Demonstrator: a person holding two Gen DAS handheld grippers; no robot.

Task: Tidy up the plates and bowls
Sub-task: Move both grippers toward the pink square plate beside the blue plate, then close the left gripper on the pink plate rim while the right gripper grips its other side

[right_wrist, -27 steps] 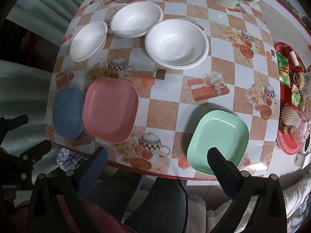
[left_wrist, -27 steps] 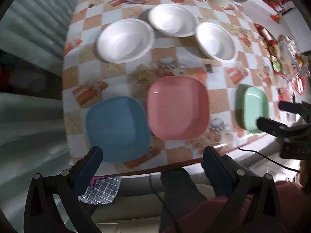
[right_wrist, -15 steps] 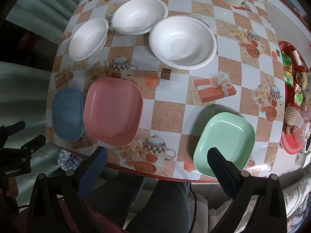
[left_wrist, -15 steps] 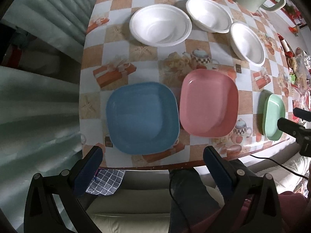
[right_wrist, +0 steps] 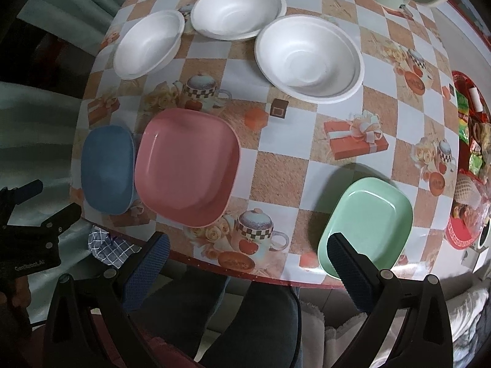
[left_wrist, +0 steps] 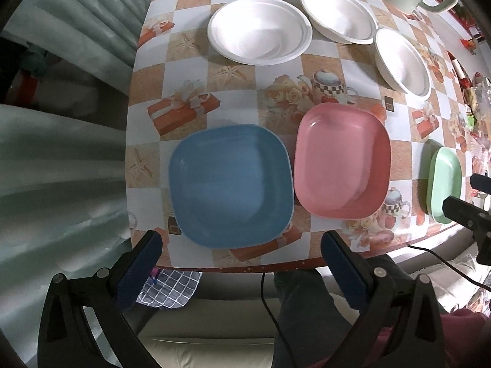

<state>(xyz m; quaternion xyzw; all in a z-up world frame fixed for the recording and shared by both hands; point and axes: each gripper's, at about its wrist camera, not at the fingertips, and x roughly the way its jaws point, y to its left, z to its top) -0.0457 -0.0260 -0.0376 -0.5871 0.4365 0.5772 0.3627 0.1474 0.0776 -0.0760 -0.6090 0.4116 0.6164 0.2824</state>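
Your blue plate (left_wrist: 230,185) lies flat at the table's (left_wrist: 190,43) near edge, touching the pink plate (left_wrist: 342,161) on its right, while the green plate (right_wrist: 366,225) sits well apart, its long axis angled toward the far right. Three white bowls (right_wrist: 308,58) cluster behind. Your left gripper (left_wrist: 241,242) and right gripper (right_wrist: 248,245) both hang spread wide, holding nothing.

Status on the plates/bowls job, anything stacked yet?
Nothing stacked yet. Blue plate, pink plate and green plate lie separately; the three white bowls sit singly behind them. Left gripper and right gripper are open and empty near the table edge. All sorting remains.
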